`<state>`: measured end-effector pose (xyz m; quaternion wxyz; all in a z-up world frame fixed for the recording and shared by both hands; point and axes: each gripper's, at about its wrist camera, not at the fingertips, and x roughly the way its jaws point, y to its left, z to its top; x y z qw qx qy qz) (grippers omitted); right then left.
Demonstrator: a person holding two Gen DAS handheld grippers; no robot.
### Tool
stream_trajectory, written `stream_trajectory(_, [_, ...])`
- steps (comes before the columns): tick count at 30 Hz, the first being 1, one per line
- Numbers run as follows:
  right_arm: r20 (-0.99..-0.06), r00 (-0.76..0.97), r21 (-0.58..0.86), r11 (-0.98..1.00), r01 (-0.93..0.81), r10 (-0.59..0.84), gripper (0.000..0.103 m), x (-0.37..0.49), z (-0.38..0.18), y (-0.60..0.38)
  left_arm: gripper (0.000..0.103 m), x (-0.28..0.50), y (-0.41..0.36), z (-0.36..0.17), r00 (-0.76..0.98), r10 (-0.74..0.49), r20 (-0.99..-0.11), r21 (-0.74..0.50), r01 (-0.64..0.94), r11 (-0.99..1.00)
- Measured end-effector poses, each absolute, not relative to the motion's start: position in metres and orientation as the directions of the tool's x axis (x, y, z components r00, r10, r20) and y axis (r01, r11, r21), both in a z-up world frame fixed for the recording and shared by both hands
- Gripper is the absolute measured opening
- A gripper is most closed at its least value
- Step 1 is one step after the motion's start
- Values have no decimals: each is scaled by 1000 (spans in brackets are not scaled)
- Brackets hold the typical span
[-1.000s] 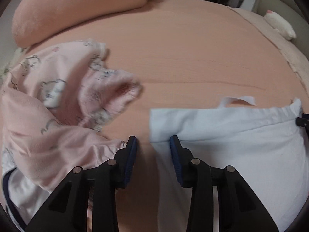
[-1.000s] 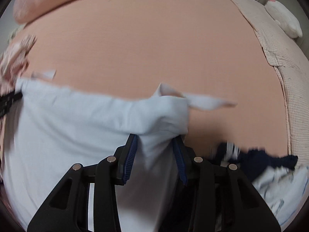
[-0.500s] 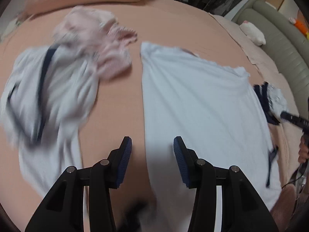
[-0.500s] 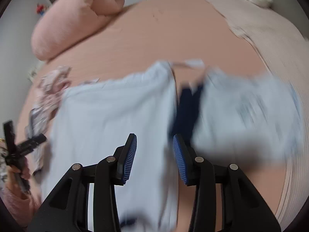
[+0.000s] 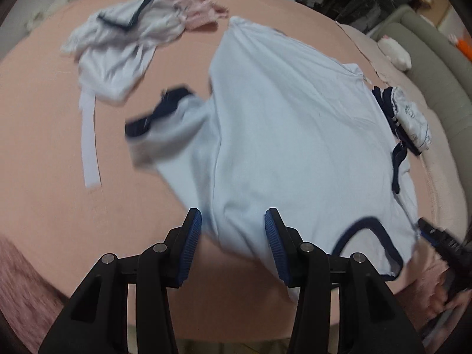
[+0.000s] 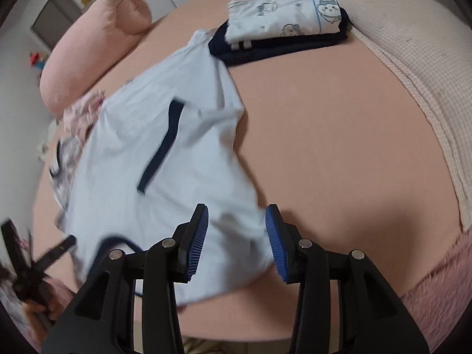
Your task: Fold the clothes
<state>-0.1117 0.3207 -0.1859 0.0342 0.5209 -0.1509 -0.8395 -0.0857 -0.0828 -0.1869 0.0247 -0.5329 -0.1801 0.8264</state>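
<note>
A light blue T-shirt [image 5: 295, 135] with navy trim lies spread on the peach bed sheet [image 5: 44, 135], its collar near the bed's front edge. It also shows in the right wrist view [image 6: 165, 183]. My left gripper [image 5: 233, 244] is open and empty above the shirt's near left shoulder. My right gripper [image 6: 237, 242] is open and empty above the shirt's near right shoulder. One navy-cuffed sleeve [image 5: 159, 118] lies bunched to the left.
A white and navy garment [image 5: 124, 47] and a pink printed one [image 5: 191, 3] lie crumpled at the back left. A folded stack [image 6: 283, 29] of navy and printed clothes sits at the back right. A long pink pillow [image 6: 94, 53] lies behind. A cream blanket [image 6: 419, 82] covers the right side.
Both grippers let go of the shirt's far hem and pulled back to the near edge. The shirt now lies spread out flat. Both views are blurred by motion.
</note>
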Motion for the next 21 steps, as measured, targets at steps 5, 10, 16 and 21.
stream_trajectory(5, [-873,-436,290,-951,-104,-218,53,-101,-200,326,51,-65,-96,-197,-454,407,-792,-524,166,-835])
stream_trajectory(10, [-842,-435,382,-923,-58,-321,57,-97,-198,321,53,-64,-85,-204,-444,456,-772,-567,155,-809])
stream_trajectory(16, [-870,-438,248,-969,11,-228,64,-106,-207,292,33,-73,-67,-204,-463,415,-783,-510,97,-855])
stream_trajectory(21, [-871,-419,252,-965,65,-256,10,-108,-211,280,9,-67,-63,-198,-436,388,-812,-462,75,-884])
